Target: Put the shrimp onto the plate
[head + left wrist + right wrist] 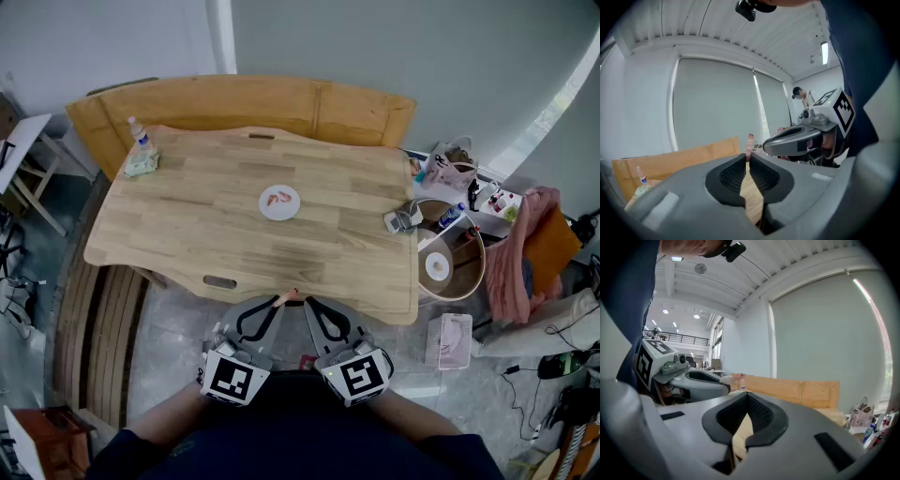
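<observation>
A white plate (279,202) lies mid-table on the wooden table (187,230) with an orange-pink shrimp (277,197) on it. Both grippers hang close to my body at the table's near edge, their tips almost meeting. My left gripper (280,301) (748,157) is shut on a second pink shrimp (750,142) that sticks up past its tips; the same shrimp (727,377) shows at that gripper's tip in the right gripper view. My right gripper (307,301) (747,394) is shut with nothing between its pads.
A small bottle and a green packet (141,152) stand at the table's far left corner. A grey gadget (404,219) sits at the right edge. A wooden bench (244,101) runs behind the table. A round basket (452,262), bags and cloths crowd the floor at the right.
</observation>
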Tool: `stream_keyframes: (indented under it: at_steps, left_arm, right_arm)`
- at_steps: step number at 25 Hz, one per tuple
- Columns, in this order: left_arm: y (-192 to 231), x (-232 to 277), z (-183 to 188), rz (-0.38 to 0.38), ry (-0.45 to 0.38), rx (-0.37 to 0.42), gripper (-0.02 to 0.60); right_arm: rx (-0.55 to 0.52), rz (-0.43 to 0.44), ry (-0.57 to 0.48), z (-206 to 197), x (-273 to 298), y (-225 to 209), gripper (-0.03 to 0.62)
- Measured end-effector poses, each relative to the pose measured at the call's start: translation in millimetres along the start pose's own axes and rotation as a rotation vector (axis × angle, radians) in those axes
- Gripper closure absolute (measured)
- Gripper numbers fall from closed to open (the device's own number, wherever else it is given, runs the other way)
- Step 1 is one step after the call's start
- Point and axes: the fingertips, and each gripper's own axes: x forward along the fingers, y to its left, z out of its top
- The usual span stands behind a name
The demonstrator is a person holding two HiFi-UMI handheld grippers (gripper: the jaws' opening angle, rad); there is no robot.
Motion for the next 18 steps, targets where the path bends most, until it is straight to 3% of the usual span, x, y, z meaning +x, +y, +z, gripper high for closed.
stream_keyframes:
  at_steps: [10, 18]
  left_arm:
    - [-1.0, 2.6, 4.8, 0.019, -0.026, -0.018, 0.554]
    - [-5.0, 9.3, 0.9, 0.025, 0.008, -0.018, 0.554]
  right_arm:
    - [0.018, 0.006, 0.010, -3.9, -1.9, 0.6, 0.585]
    - [0.047, 0.018, 0.017, -8.2, -5.4, -7.1, 0.585]
